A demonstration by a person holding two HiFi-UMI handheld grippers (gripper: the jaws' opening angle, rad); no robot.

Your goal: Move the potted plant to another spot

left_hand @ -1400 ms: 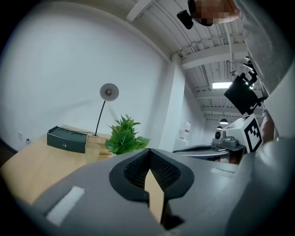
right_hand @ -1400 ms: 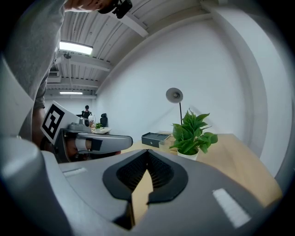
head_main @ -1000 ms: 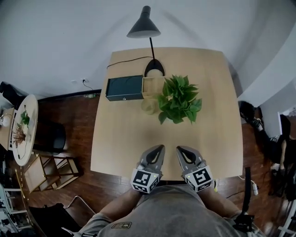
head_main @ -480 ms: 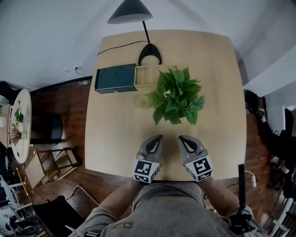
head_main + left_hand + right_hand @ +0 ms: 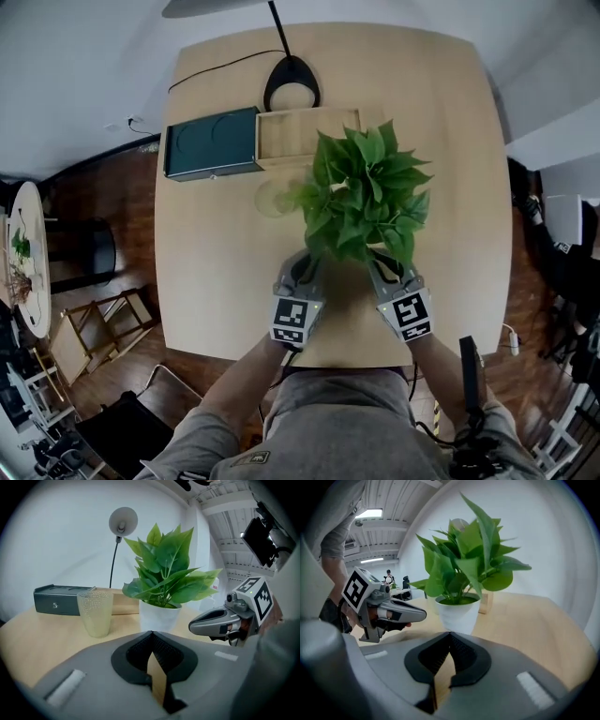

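Observation:
A leafy green plant (image 5: 361, 187) in a white pot (image 5: 159, 617) stands upright near the middle of the wooden table (image 5: 216, 281). In the head view my left gripper (image 5: 302, 272) and right gripper (image 5: 382, 272) sit side by side just in front of the plant, with the leaves overhanging their tips. The left gripper (image 5: 151, 633) is shut on nothing, the pot a short way ahead and slightly to its right. My right gripper (image 5: 450, 634) is likewise shut and empty, facing the pot (image 5: 458, 615) from close by. Neither gripper touches the pot.
A dimpled glass cup (image 5: 272, 197) stands left of the plant. Behind it lie a dark green box (image 5: 211, 142) and an open wooden box (image 5: 305, 136), with a lamp base (image 5: 291, 84) and its cable at the back. Folding stools (image 5: 94, 333) stand on the floor at left.
Both grippers have moved forward across the table and lower, from the near edge up to the plant. Their jaws stayed shut. The plant has not shifted.

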